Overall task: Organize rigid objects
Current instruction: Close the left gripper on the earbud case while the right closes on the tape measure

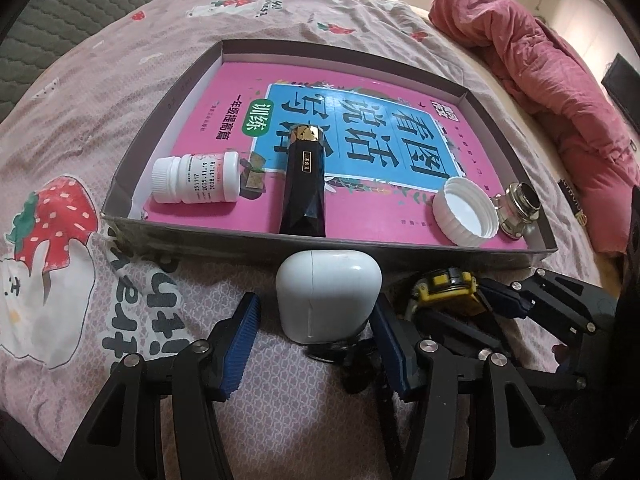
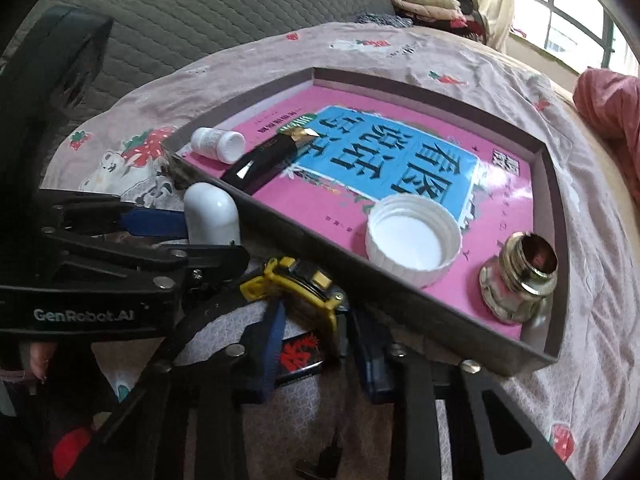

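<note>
A shallow grey box (image 1: 128, 184) (image 2: 420, 304) on the bed holds a pink book, a white pill bottle (image 1: 196, 179) (image 2: 218, 143), a black faceted tube (image 1: 304, 184) (image 2: 264, 160), a white cap (image 1: 466, 211) (image 2: 412, 238) and a metal fitting (image 1: 518, 210) (image 2: 518, 280). A white earbud case (image 1: 328, 296) (image 2: 211, 214) stands in front of the box between the open fingers of my left gripper (image 1: 316, 344) (image 2: 176, 236). My right gripper (image 2: 316, 348) (image 1: 480, 300) brackets a yellow tape measure (image 2: 296, 292) (image 1: 444, 290); its pads look near or on it.
The pink strawberry-print bedsheet (image 1: 60, 248) covers the bed. A crumpled pink quilt (image 1: 560, 92) lies at the right. A grey quilted headboard (image 2: 180, 12) is behind. A small black item with red print (image 2: 300, 356) lies under the right gripper.
</note>
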